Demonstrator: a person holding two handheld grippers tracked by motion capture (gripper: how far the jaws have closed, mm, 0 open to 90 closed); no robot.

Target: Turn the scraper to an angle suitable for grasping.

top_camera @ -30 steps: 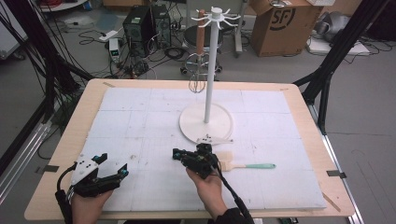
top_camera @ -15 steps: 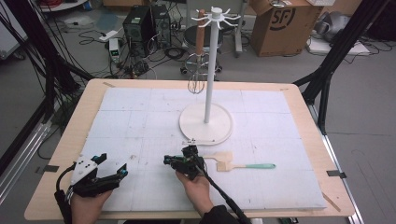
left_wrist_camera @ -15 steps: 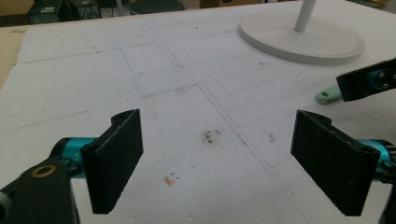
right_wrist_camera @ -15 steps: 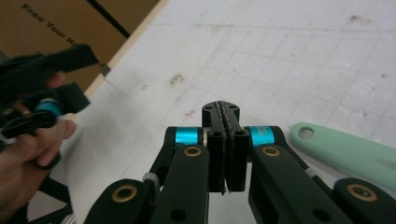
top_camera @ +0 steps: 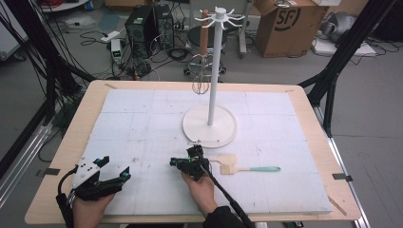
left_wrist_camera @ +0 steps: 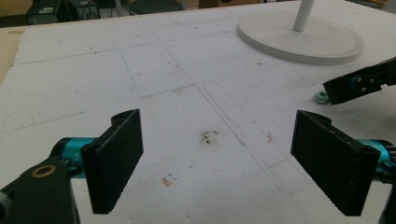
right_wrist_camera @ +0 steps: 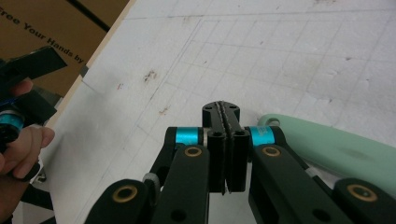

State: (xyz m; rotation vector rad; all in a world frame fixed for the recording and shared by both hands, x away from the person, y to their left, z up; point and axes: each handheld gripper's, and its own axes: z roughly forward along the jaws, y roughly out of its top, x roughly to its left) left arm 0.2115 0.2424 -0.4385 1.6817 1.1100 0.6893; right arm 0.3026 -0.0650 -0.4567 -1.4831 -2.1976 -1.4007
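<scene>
The brush (top_camera: 247, 168), with a pale wooden head and a mint-green handle, lies flat on the white foam sheet (top_camera: 142, 123) that covers the desk (top_camera: 71, 137), just in front of the round base of the white hanging stand (top_camera: 209, 124). Its head points toward the right gripper (top_camera: 187, 164), which sits just beside it on the side away from the handle tip. In the right gripper view the green handle (right_wrist_camera: 336, 144) lies right next to the gripper, and the fingers are pressed together with nothing between them.

The left gripper (top_camera: 111, 178) rests well off to the left of the stand, near the desk's front edge, its fingers (left_wrist_camera: 116, 154) wide apart and empty.

The step in hand looks like picking up the brush. To do it well, the right fingers would need to spread first, then straddle the handle across its narrow width near the head, low enough to catch it off the foam before closing squarely.
</scene>
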